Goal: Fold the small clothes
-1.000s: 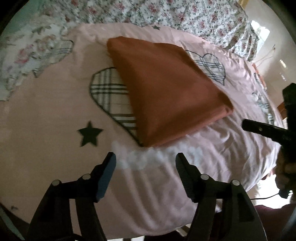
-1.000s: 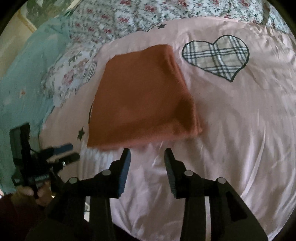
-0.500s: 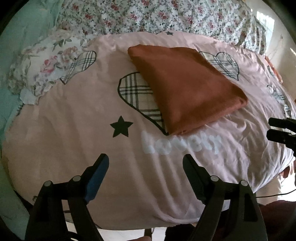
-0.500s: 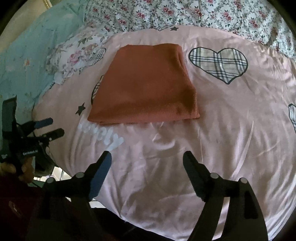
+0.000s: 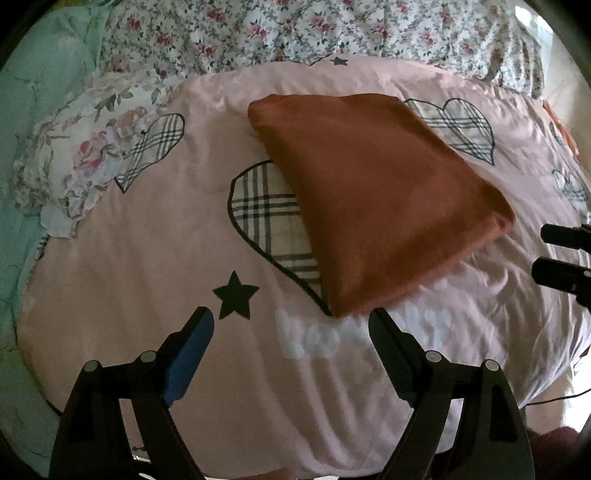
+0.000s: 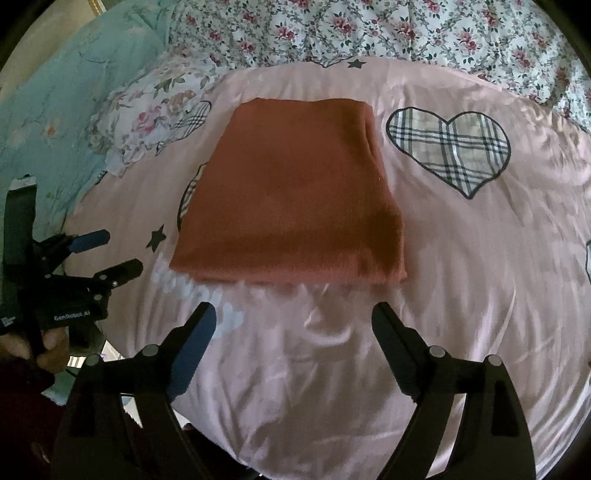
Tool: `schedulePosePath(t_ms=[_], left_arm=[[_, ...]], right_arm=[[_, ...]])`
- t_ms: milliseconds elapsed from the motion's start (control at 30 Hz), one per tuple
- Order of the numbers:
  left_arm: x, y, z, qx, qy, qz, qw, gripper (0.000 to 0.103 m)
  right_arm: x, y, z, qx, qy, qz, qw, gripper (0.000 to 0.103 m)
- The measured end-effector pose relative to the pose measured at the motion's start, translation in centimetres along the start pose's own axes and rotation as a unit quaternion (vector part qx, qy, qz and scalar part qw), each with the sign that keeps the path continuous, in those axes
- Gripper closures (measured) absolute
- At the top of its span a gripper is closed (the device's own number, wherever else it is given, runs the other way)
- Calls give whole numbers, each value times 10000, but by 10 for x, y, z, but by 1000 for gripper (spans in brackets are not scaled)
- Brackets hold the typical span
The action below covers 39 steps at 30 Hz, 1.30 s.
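A rust-orange garment [image 5: 373,192] lies folded into a flat rectangle on the pink bedspread [image 5: 155,266]; it also shows in the right wrist view [image 6: 295,199]. My left gripper [image 5: 291,325] is open and empty, hovering just short of the garment's near corner. My right gripper [image 6: 293,321] is open and empty, a little short of the garment's near edge. The left gripper also shows at the left of the right wrist view [image 6: 110,251], and the right gripper's fingers [image 5: 565,254] at the right edge of the left wrist view.
The pink bedspread has plaid hearts [image 6: 450,144], black stars [image 5: 234,295] and white lettering [image 5: 332,332]. A floral quilt [image 5: 295,33] lies behind it, a floral pillow [image 5: 88,155] and teal bedding [image 6: 66,85] to the left. The bed edge runs below both grippers.
Both grippers have pulled back from the folded garment and opened wider; the right one was narrow a second ago. The garment has stayed flat in place.
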<state>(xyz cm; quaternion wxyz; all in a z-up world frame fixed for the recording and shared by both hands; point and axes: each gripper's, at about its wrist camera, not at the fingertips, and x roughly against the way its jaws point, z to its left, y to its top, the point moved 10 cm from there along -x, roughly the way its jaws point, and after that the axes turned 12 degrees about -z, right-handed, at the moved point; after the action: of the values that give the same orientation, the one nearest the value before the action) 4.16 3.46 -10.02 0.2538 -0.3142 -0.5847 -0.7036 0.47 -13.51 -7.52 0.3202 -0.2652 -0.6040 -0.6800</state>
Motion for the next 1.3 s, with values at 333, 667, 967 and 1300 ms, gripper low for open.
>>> schedulePosePath(t_ms=[333,667,967,1300], left_arm=[[-17,28,-3,65,49,89,9999,16],[-28,51,-5,145,52,62,9999,14],[-42,61,-4,215,33,128,9997,14],[-58,76,-3,373,3,163,9992,14]], right_arm=[[-16,31,-4,151,30,-31,9999,15],[-35,54,-1,163,129,-4,9998,15],[-54,61,-2,182,211,146,9995,14],[-66,77,-14,111,200,154,9996,14]])
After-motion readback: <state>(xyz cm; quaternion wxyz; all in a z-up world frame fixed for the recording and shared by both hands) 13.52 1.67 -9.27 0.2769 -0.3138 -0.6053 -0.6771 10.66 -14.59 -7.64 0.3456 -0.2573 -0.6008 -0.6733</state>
